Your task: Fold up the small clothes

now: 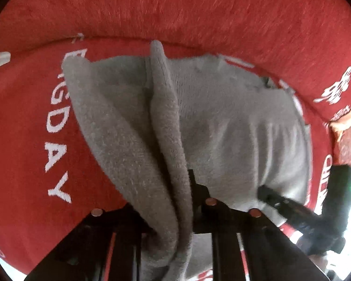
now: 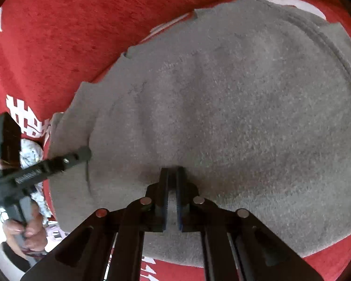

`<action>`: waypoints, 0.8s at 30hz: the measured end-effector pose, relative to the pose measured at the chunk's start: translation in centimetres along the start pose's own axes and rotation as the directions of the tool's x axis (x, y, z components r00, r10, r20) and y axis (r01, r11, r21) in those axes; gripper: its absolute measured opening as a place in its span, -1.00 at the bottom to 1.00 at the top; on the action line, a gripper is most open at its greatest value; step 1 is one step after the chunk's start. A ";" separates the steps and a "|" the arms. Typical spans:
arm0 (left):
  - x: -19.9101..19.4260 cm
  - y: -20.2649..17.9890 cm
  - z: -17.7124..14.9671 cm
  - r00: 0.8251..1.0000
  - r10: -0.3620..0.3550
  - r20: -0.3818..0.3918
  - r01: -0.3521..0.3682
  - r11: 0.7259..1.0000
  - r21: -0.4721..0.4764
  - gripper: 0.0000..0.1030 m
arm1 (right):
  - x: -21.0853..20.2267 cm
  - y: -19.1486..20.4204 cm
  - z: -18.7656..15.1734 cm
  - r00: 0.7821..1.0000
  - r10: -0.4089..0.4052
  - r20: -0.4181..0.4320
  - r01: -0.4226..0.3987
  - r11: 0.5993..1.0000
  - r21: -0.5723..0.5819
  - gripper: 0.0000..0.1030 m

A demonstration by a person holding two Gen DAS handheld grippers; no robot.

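A grey knitted garment (image 2: 222,117) lies spread on a red cloth (image 2: 58,46). In the left wrist view my left gripper (image 1: 175,187) is shut on a raised fold of this grey garment (image 1: 234,128), and the fold drapes over and hides its left finger. The same left gripper (image 2: 82,153) shows in the right wrist view at the garment's left edge. My right gripper (image 2: 173,172) points down into the garment's near part with its jaws close together and its tips sunk in the cloth. In the left wrist view the right gripper (image 1: 264,192) sits at the garment's right edge.
The red cloth bears white lettering (image 1: 56,128) and white characters (image 2: 28,119). A person's hand (image 2: 28,229) grips the left gripper's handle. A white patterned fabric (image 2: 31,152) lies beyond the red cloth's left edge, and an orange patterned one (image 1: 348,126) at the right.
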State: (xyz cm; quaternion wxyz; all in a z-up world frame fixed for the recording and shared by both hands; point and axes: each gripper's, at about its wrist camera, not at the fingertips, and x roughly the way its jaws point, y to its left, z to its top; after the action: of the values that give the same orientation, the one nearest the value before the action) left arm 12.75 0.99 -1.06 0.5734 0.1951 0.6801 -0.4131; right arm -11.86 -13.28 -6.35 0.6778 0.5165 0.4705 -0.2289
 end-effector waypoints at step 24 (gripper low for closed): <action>7.5 -33.5 0.7 0.999 0.033 -0.037 -0.011 0.868 0.496 -0.67 | -9.0 -19.9 -4.4 0.949 0.269 0.166 -0.313 0.871 0.379 -0.77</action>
State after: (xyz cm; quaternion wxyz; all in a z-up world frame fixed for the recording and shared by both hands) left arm -13.56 -20.64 3.19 0.4938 0.3524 0.5616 -0.5627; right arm -33.53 -17.99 -8.19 0.6087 0.6960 0.2931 -0.2432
